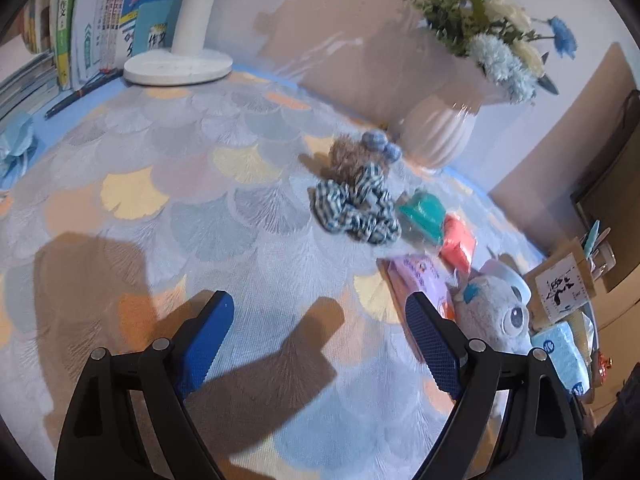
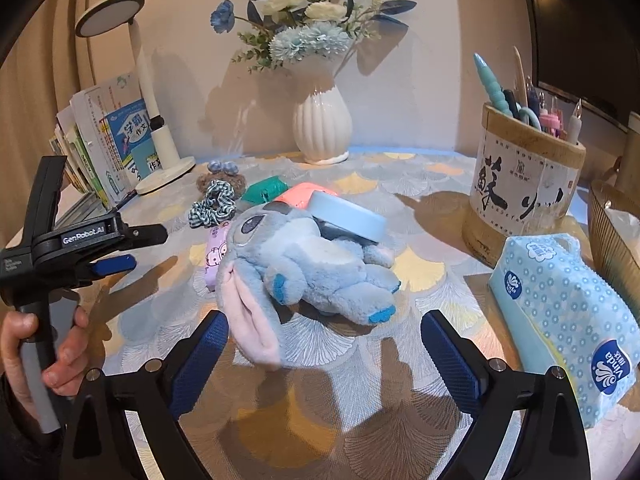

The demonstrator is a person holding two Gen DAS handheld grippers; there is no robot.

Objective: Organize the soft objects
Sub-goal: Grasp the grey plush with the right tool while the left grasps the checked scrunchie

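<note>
Patterned tablecloth (image 2: 420, 184): plush toy (image 2: 312, 264) ahead of both hand-held grippers, released; tissue pack (image 2: 560, 312) right.

One plush toy (image 2: 308, 264), two scrunchies (image 2: 212, 204).

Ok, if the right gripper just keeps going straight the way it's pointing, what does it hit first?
Most likely the grey-blue plush toy: its pink ear hangs just ahead of the open right gripper, nearer the left finger. Depth is hard to judge, and the gripper points downward, so it might meet the tablecloth first.
</note>
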